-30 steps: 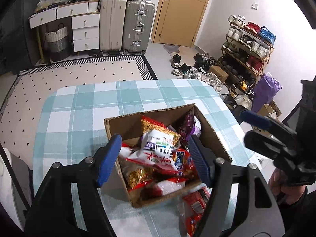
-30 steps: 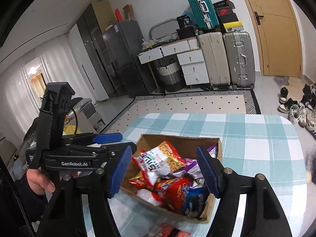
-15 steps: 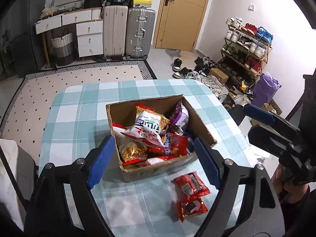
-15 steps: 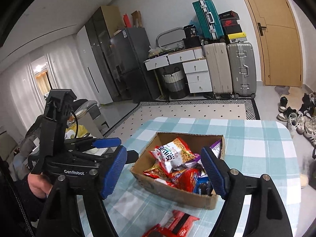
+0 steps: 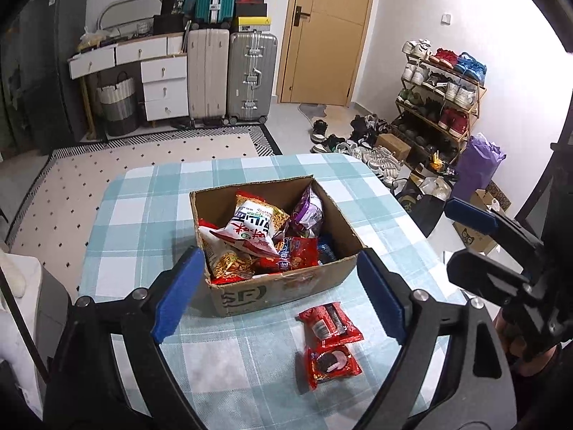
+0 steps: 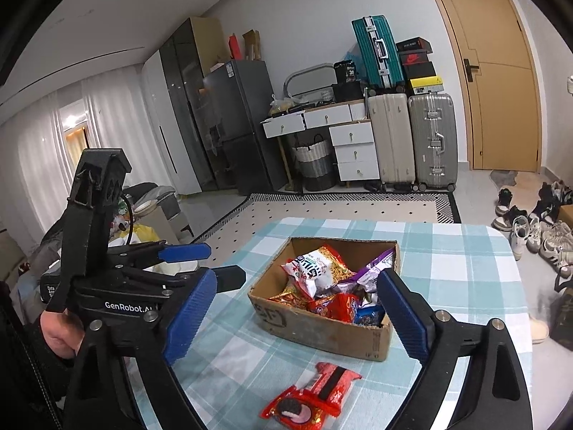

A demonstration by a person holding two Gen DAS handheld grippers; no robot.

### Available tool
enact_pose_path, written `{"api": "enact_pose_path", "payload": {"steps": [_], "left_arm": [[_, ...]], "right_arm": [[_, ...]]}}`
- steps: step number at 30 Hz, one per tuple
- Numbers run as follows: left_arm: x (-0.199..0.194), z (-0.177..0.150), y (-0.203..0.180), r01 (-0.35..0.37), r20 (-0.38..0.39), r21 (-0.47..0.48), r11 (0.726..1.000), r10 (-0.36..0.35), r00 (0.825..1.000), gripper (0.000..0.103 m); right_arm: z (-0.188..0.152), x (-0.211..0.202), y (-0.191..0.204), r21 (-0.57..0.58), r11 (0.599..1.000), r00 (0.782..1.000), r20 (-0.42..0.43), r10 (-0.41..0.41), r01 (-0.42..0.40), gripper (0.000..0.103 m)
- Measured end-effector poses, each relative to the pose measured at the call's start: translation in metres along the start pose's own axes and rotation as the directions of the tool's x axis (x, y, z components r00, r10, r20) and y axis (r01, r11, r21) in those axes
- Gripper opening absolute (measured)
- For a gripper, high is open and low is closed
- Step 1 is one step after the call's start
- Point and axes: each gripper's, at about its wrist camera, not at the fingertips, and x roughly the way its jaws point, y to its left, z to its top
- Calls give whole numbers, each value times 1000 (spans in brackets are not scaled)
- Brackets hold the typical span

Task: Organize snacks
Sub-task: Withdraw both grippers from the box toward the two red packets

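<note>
A cardboard box (image 5: 286, 292) (image 6: 315, 329) full of snack packets stands in the middle of the teal checked table (image 5: 143, 215) (image 6: 465, 286). A white and orange noodle bag (image 5: 250, 224) lies on top. Two red cookie packets (image 5: 331, 322) (image 5: 333, 362) lie on the cloth in front of the box, also seen in the right wrist view as red packets (image 6: 311, 394). My left gripper (image 5: 280, 279) (image 6: 215, 265) hovers short of the box, its jaws opening and holding nothing. My right gripper (image 6: 297, 313) (image 5: 462, 240) hangs at the box's right, its jaws opening too, empty.
Past the table lie a dotted rug (image 5: 143, 154), white drawers (image 5: 164, 89), suitcases (image 5: 250, 75) and a wooden door (image 5: 322, 32). A shoe rack (image 5: 440, 93) and loose shoes (image 6: 530, 229) are at the right. A dark fridge (image 6: 236, 122) stands at the left.
Both grippers have drawn back and slightly up from the box and their jaws have widened. The two red packets have come into view in front of the box.
</note>
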Motion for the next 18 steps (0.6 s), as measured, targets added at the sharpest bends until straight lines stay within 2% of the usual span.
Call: {"api": "enact_pose_path", "payload": {"steps": [3, 7, 18], "left_arm": [[-10, -6, -8, 3, 9, 9, 1000, -3, 1000, 89], [-19, -14, -16, 3, 21, 15, 1000, -4, 1000, 101], [-27, -48, -36, 18, 11, 26, 999, -18, 1000, 102]], "right_arm": [[-4, -9, 3, 1, 1000, 1000, 3, -4, 4, 96], [-10, -19, 7, -1, 1000, 1000, 8, -13, 13, 98], [-39, -46, 11, -1, 999, 999, 13, -46, 46, 101]]}}
